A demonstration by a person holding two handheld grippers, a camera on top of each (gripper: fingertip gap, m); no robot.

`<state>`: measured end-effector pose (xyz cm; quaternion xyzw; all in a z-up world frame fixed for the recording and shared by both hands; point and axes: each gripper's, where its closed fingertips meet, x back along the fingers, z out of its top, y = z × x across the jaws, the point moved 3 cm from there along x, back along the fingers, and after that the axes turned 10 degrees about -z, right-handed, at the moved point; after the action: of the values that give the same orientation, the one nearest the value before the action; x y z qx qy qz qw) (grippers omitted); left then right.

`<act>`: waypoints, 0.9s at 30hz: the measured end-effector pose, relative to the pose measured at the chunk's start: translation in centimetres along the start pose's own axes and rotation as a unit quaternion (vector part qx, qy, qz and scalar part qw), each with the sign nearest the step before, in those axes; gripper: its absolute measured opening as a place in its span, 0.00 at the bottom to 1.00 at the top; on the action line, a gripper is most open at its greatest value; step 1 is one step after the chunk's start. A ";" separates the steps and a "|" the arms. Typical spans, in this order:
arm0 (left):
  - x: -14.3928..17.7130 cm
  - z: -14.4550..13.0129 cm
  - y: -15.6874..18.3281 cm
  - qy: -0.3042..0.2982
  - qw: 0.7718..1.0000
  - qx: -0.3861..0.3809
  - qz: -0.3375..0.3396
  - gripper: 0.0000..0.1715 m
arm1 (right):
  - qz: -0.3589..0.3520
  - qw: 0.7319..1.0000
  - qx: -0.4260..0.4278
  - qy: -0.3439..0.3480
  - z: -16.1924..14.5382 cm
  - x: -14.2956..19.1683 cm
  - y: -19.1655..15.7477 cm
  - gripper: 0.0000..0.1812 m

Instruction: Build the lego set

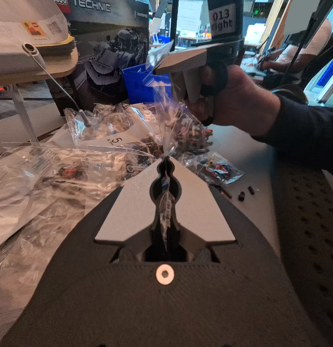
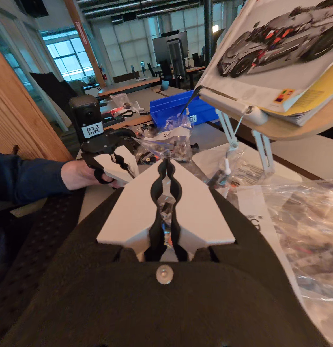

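A clear plastic bag of small Lego parts [image 1: 192, 135] is stretched between my two grippers above the table. My left gripper [image 1: 166, 158] is shut on a twisted bit of the bag's film, which also runs back between its fingers. My right gripper [image 1: 155, 68] is higher up and farther back, shut on another part of the same bag. In the right wrist view, my right gripper [image 2: 166, 159] pinches the bag [image 2: 167, 142] at its tips. My left gripper [image 2: 131, 173] shows there to the left, fingers together, held in a hand.
Several other clear parts bags [image 1: 49, 178] cover the table's left side, and a small bag of coloured parts [image 1: 222, 169] lies to the right. Loose black pins [image 1: 241, 196] lie by a dark perforated mat [image 1: 302, 216]. An instruction booklet on a stand [image 2: 274, 65], a blue bin [image 2: 173, 107] and the set's box [image 1: 109, 56] stand behind.
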<state>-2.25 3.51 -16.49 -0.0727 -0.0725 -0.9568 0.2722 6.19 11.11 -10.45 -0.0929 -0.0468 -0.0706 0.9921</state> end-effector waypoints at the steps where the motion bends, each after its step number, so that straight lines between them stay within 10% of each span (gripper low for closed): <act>1: 0.1 0.2 0.0 0.006 1.000 0.005 -0.003 0.00 | -0.003 1.000 0.006 -0.001 0.1 0.1 0.0 0.00; 19: 0.8 0.4 -0.8 0.020 1.000 0.022 0.009 0.00 | -0.019 1.000 -0.012 -0.012 -0.5 0.4 1.9 0.00; 27: 1.0 0.6 -1.1 0.033 0.999 0.030 0.014 0.00 | -0.040 0.997 0.036 -0.047 -0.9 0.3 1.4 0.18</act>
<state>-3.64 4.02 -15.83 -0.0340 -0.0913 -0.9520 0.2902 6.76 12.28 -11.52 -0.0587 -0.0998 -0.1042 0.9878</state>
